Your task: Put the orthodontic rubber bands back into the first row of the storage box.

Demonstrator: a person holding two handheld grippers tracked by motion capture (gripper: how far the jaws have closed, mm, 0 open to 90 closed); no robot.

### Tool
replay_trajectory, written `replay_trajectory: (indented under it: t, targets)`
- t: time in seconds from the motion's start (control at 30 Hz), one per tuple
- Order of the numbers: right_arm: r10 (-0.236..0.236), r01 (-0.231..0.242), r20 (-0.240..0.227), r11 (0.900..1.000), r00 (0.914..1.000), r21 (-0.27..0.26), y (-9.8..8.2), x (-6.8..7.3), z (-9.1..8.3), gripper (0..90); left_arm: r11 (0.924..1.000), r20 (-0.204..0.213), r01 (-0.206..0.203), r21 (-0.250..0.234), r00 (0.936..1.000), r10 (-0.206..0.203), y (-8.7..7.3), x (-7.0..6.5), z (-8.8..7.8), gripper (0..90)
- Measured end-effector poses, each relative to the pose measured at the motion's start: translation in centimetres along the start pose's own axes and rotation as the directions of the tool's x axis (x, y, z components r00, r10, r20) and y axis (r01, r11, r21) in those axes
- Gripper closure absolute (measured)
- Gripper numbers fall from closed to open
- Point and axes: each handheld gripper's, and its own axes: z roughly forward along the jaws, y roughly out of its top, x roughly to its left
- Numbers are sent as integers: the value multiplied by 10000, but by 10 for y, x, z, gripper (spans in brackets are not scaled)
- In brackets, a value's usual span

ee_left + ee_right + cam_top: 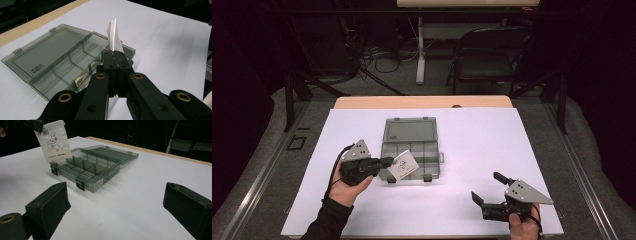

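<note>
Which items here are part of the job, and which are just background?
In the job:
- white packet, pinched in the left gripper
- open compartment box, its lid laid back
- right gripper, fingers apart, holding nothing

Lying about:
- folding chair behind the table
- cables on the floor

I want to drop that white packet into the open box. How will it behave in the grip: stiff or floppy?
The white packet is pinched at one edge by the left gripper and hangs without drooping, so it is probably light and fairly stiff. In the left gripper view its sheets splay apart, so it may bend or flutter. Likely easy to slip.
</note>
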Motion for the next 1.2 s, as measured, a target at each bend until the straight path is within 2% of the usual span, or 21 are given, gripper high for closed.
replay_trajectory:
  t: [0.33,0.57,1.0,1.2]
  targets:
    - [1,-1,26,10000,10000,19,0,0,0,57,9998,-240,-180,-111,9996,177,26,22,-1,896]
    - [48,-48,43,9999,10000,-112,-1,0,2,57,9997,-310,-247,-21,9992,246,41,40,6,896]
    - [55,-55,43,10000,10000,-80,-1,0,1,57,9998,-283,-150,118,9995,153,52,63,26,896]
    - [38,-38,-5,10000,10000,-68,-1,0,2,57,9994,-237,-51,330,9997,59,55,73,42,896]
